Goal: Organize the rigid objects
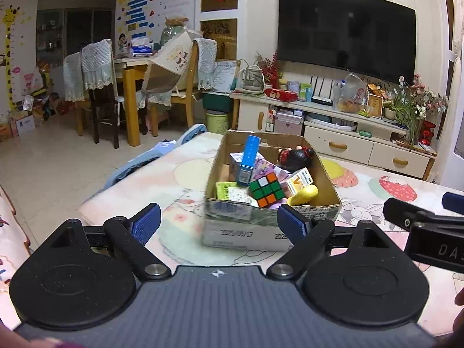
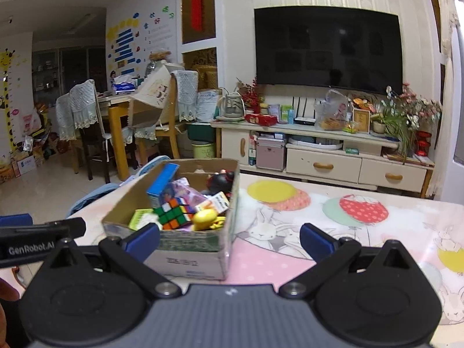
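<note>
The cardboard box [image 1: 269, 220] stands on the tabletop [image 2: 333, 232] near its left edge. Inside lie a Rubik's cube [image 1: 266, 189], an upright blue carton [image 1: 247, 159], a yellow toy [image 1: 303, 195], a dark-haired doll [image 1: 298, 156] and several small packages. The left hand-held gripper [image 1: 217, 223] and the right hand-held gripper [image 2: 229, 242] hover before the box, fingers wide apart, empty. Behind are a television [image 2: 327, 46] and a cabinet [image 2: 324, 159].

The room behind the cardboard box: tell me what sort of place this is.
Most likely a family living room opening into a dining area. A wall-mounted television hangs over a cluttered TV cabinet, a dining table with covered chairs stands at the back, and a giraffe height chart suggests children live here.
</note>
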Action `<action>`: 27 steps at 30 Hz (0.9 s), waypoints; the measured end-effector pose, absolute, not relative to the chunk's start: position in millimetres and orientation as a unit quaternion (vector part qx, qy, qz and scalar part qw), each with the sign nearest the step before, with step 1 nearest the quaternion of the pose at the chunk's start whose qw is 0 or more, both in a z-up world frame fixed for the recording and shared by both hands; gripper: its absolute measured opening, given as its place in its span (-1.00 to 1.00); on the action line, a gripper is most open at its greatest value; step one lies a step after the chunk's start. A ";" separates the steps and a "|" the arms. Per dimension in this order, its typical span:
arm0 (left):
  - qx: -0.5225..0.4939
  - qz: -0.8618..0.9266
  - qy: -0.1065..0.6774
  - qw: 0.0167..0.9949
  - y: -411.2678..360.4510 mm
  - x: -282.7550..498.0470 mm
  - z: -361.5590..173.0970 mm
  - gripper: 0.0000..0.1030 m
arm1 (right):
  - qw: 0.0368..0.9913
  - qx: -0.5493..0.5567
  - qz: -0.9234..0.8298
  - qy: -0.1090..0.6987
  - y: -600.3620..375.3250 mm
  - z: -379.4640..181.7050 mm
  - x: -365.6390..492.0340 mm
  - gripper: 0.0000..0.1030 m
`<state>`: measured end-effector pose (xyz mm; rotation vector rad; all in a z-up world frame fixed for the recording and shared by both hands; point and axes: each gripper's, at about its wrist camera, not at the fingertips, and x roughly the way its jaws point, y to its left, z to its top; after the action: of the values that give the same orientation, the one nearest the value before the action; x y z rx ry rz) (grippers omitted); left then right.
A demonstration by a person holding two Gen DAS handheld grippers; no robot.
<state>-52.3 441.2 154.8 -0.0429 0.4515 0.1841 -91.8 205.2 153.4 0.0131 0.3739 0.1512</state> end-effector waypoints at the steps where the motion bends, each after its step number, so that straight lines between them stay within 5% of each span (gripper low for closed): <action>1: -0.021 0.092 0.222 0.970 443.4 -58.2 156.0 1.00 | 0.980 0.004 0.074 0.183 208.0 155.8 -95.2 0.98; 27: -0.035 0.086 0.196 0.976 452.0 -89.8 172.8 1.00 | 0.985 -0.039 0.085 0.146 242.9 177.4 -138.7 0.98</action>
<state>-89.8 452.0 172.8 -0.0704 0.3948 0.1738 -138.7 242.9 177.4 -0.0791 0.2939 0.1701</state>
